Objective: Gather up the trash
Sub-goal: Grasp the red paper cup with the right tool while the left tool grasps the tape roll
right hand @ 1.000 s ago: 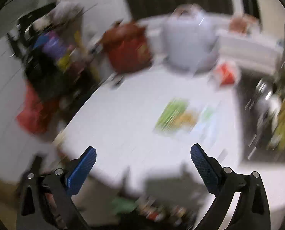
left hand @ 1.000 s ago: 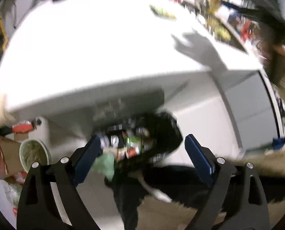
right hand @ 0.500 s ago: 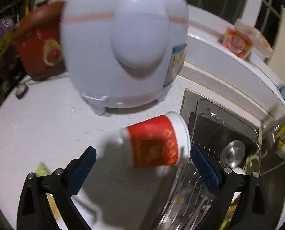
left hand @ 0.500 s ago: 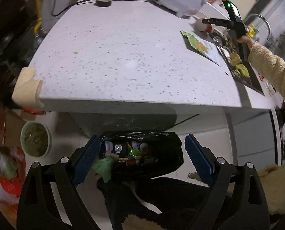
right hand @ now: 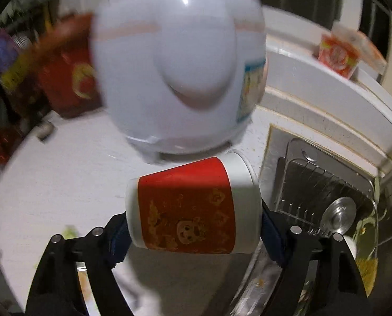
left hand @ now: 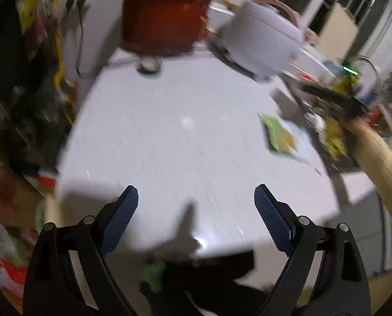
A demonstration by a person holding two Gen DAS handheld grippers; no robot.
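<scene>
Closing the right gripper on a sideways red paper cup at the counter's sink-side edge, before the white cooker, left gripper gaping empty.

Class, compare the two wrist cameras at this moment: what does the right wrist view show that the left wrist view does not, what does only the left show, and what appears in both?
Only the right wrist view: a red paper cup lying on its side between the right gripper fingers, which have just been closing on it, and the sink rack.

Only the left wrist view: the open, empty left gripper and a green wrapper.

Both: the white counter, white rice cooker and red pot.
</scene>
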